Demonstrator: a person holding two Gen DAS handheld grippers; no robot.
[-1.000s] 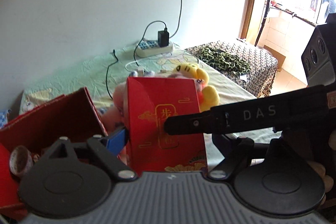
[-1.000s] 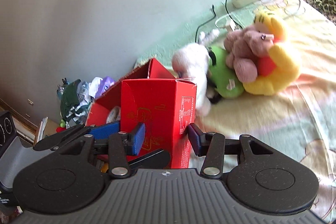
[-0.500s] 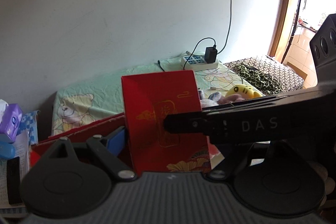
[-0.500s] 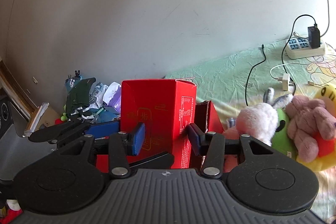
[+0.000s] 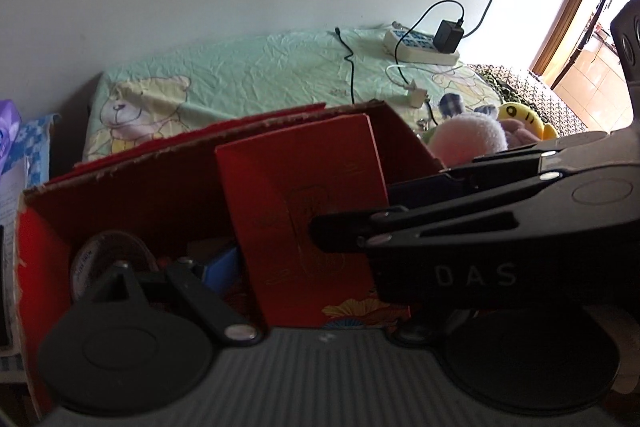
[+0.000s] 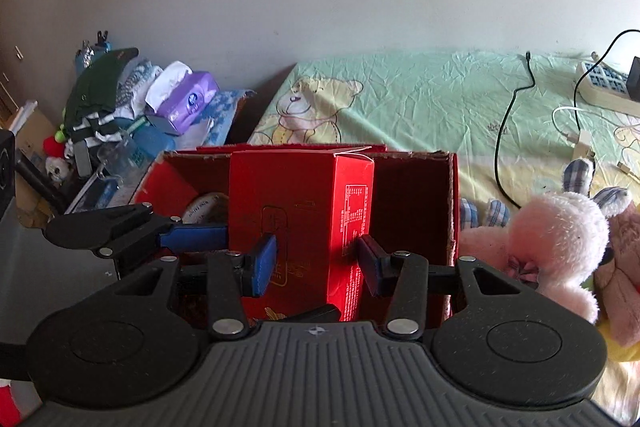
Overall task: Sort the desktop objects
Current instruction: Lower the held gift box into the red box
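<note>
A tall red gift box (image 6: 296, 223) stands upright inside the open red cardboard bin (image 6: 416, 195). My right gripper (image 6: 316, 263) is shut on the gift box, one blue pad on each side. My left gripper (image 5: 304, 255) is also shut on the gift box (image 5: 304, 211) from the other direction; its left blue pad (image 5: 220, 265) shows, and the right gripper's arm hides its right finger. A roll of tape (image 5: 112, 259) lies in the bin (image 5: 168, 187) beside the box.
Plush toys (image 6: 560, 239) lie right of the bin on the green bedsheet (image 6: 420, 99). A power strip (image 5: 420, 45) with cables sits by the wall. Tissue packs and clutter (image 6: 176, 99) are stacked left of the bin.
Both grippers have carried the gift box leftward from beside the plush toys and lowered it into the red bin, still holding it.
</note>
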